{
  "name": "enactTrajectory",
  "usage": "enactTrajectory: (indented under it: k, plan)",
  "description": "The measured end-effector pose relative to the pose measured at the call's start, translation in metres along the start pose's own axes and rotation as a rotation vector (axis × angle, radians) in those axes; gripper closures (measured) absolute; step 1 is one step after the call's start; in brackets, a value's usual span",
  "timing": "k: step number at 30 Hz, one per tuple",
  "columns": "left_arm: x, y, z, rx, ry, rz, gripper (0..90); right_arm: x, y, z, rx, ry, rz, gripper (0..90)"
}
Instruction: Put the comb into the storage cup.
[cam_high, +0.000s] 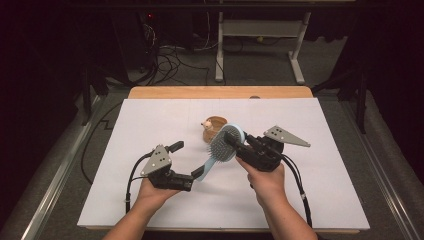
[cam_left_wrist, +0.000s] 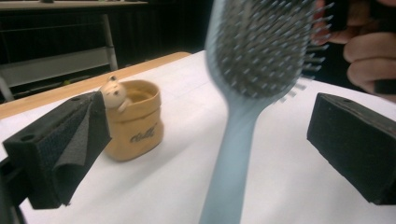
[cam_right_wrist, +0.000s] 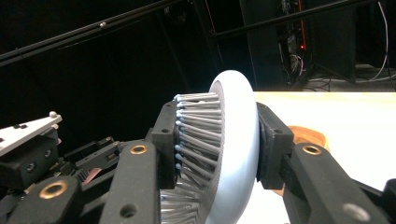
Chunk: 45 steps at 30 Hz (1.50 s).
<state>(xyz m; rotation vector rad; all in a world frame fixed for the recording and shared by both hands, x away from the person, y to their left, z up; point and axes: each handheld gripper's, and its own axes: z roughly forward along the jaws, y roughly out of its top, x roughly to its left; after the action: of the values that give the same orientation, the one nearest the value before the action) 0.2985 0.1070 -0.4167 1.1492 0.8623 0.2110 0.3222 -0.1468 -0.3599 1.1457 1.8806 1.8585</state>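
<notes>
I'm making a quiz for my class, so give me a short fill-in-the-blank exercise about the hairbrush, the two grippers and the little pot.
1. The right gripper is clamped on the hairbrush's ____.
2. The left gripper's jaws stand ____ on either side of the handle.
3. The small pot with an animal figure at its rim is coloured ____.

Missing words: head; open; yellow
</notes>
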Motion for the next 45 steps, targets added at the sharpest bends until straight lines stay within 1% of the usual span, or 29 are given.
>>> enactTrajectory:
  k: [3, 5, 6, 8, 11, 13, 16, 21, 23, 24, 28, 30, 35, 38, 40, 45]
  plan:
    - [0.008, -0.001, -0.004, -0.012, 0.022, 0.002, 0.5, -0.001, 0.0, -0.002, -0.004, -0.009, -0.015, 60.7]
    - [0.012, -0.003, -0.005, -0.019, 0.049, 0.027, 0.7, -0.003, 0.0, -0.004, -0.006, -0.013, -0.015, 60.6]
    - [0.014, -0.003, -0.006, -0.015, 0.052, 0.032, 0.8, -0.004, 0.0, -0.005, -0.009, -0.014, -0.018, 60.6]
    - [0.016, -0.004, -0.008, -0.013, 0.048, 0.016, 0.8, -0.005, 0.0, -0.007, -0.015, -0.013, -0.017, 60.5]
    - [0.019, -0.006, -0.01, -0.007, 0.047, 0.031, 0.7, -0.007, 0.0, -0.009, -0.025, -0.016, -0.023, 60.4]
    - [0.021, -0.006, -0.013, -0.023, 0.039, 0.02, 0.7, -0.009, 0.0, -0.012, -0.034, -0.017, -0.024, 60.4]
    - [0.024, -0.008, -0.014, -0.021, 0.045, 0.018, 0.7, -0.011, -0.001, -0.015, -0.041, -0.022, -0.032, 60.4]
    - [0.024, -0.008, -0.013, -0.022, 0.052, 0.017, 0.6, -0.013, -0.002, -0.023, -0.068, -0.036, -0.057, 60.4]
    - [0.023, -0.008, -0.013, -0.023, 0.051, 0.015, 0.6, -0.015, -0.003, -0.027, -0.077, -0.032, -0.054, 60.4]
    - [0.024, -0.008, -0.014, -0.024, 0.051, 0.018, 0.6, -0.016, -0.003, -0.029, -0.089, -0.032, -0.057, 60.4]
    - [0.025, -0.007, -0.014, -0.025, 0.053, 0.019, 0.5, -0.019, -0.005, -0.035, -0.107, -0.032, -0.065, 60.3]
    - [0.026, -0.007, -0.014, -0.03, 0.059, 0.015, 0.5, -0.02, -0.006, -0.037, -0.108, -0.03, -0.064, 60.2]
    - [0.025, -0.007, -0.016, -0.036, 0.057, 0.029, 0.6, -0.023, -0.01, -0.042, -0.101, -0.043, -0.082, 60.2]
    - [0.026, -0.006, -0.017, -0.047, 0.069, 0.029, 0.6, -0.025, -0.011, -0.046, -0.098, -0.049, -0.088, 60.2]
    - [0.027, -0.007, -0.017, -0.042, 0.07, 0.025, 0.5, -0.026, -0.012, -0.048, -0.1, -0.049, -0.083, 60.2]
    - [0.028, -0.009, -0.017, -0.026, 0.065, 0.031, 0.5, -0.031, -0.011, -0.054, -0.103, -0.068, -0.084, 60.1]
